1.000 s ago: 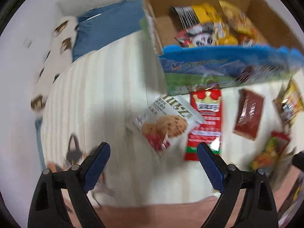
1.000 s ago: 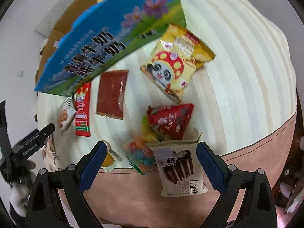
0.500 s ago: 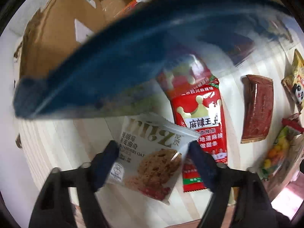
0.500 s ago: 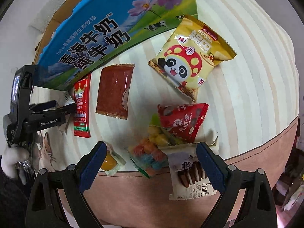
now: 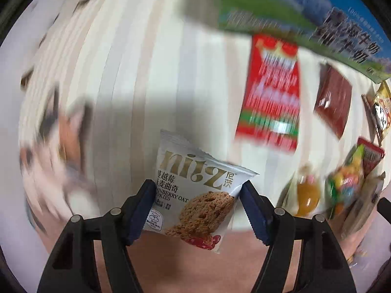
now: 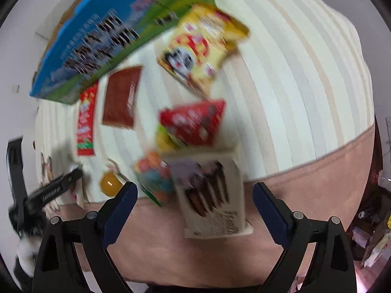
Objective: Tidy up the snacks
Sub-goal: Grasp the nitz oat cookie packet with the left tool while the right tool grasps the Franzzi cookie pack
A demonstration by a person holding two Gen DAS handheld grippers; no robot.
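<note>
Cookie packet [image 5: 195, 193] sits between closing left gripper [image 5: 196, 210] pads.

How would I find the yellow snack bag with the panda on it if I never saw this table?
Start at the big blue and green milk carton box lying across the far end of the cream striped tablecloth. Just off the box's flowered end lies the crinkly yellow snack bag. It is the only yellow bag, with a black-and-white panda face under a red spotted mushroom cap; the packets nearest it are red or brown.
</note>
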